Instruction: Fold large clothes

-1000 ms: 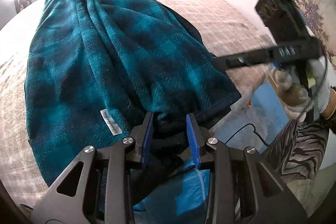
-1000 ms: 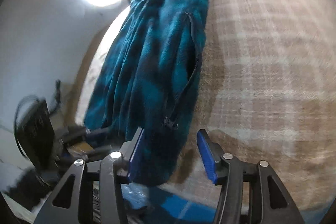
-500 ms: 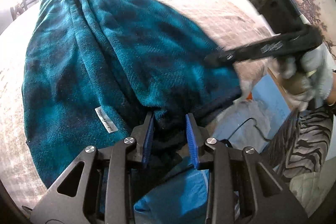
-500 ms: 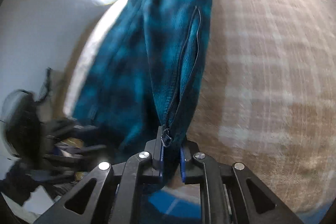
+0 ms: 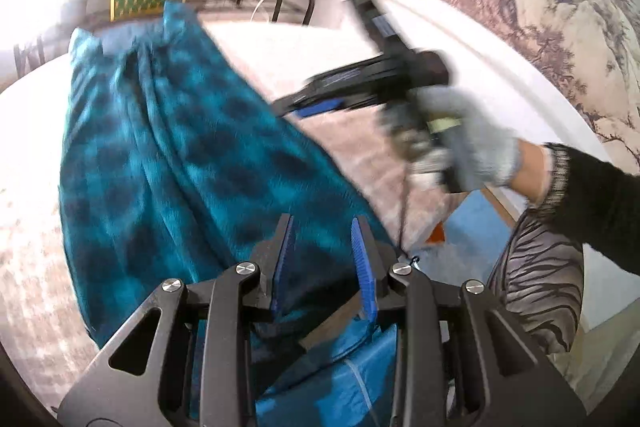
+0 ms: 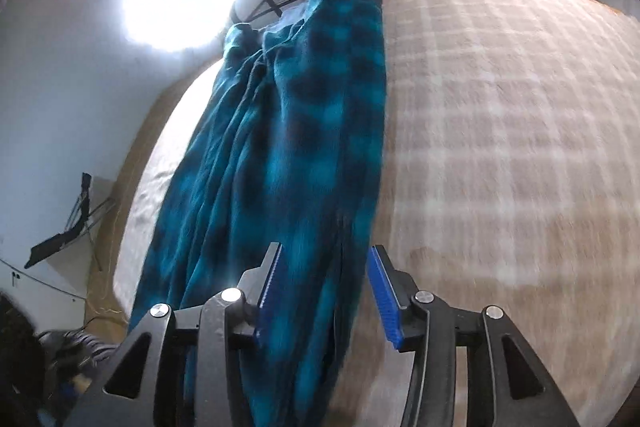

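While the teal plaid fleece garment (image 6: 304, 131) lies stretched lengthwise over the beige checked bed cover (image 6: 500, 115), I note its near end bunched between the blue pads of both tools. Left gripper (image 5: 322, 259): jaws apart, fabric between them, not pinched. Right gripper (image 6: 324, 291): jaws apart likewise, cloth hanging through the gap. From the left wrist view, a gloved hand (image 5: 472, 147) holds the right tool above the garment's edge; motion blur there.

Right tool (image 6: 326, 287) gapes around the teal fleece garment (image 6: 296, 131) on the plaid blanket (image 6: 500, 131).
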The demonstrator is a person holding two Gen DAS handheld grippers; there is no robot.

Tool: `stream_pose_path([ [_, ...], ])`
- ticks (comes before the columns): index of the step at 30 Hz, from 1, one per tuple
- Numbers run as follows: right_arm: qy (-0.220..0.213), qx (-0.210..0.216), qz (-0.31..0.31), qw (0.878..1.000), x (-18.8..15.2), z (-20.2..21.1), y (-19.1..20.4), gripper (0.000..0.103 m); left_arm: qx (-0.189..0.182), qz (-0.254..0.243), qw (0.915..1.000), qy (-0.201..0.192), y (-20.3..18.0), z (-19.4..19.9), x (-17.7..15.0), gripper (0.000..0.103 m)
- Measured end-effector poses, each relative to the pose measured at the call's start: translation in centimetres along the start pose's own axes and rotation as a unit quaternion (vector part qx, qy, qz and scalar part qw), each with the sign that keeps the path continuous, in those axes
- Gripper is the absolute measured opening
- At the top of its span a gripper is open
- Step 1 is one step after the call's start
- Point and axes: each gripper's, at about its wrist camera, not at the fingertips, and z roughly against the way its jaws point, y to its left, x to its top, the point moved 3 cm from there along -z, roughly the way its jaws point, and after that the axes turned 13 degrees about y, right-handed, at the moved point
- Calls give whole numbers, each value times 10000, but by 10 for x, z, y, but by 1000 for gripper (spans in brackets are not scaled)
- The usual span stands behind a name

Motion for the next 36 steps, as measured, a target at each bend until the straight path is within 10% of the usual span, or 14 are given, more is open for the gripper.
stream_pose_path([
  [3,93,-35,12,9999,17,-13,2,50,120,-169,9997,-117,-4,1,10,29],
  [5,175,-2,-68,9998,23,-23,0,23,265,-234,9993,134,0,-14,14,29],
  [9,-22,72,-28,10000,24,-9,5,9,410,-181,9958,796,14,-60,8,29],
  [11,-163,-283,-40,9995,23,1,-6,9,322,69,9907,1317,27,-85,-7,29],
  [18,227,-188,144,9995,16,-8,-7,27,246,-66,9911,1304,19,-77,-11,28],
  [26,-506,-550,900,9931,81,53,28,33,40,-10,9960,889,14,-54,27,28],
  [36,-189,-1231,1423,9820,187,-45,47,23,-157,228,9908,1326,27,-92,21,28],
])
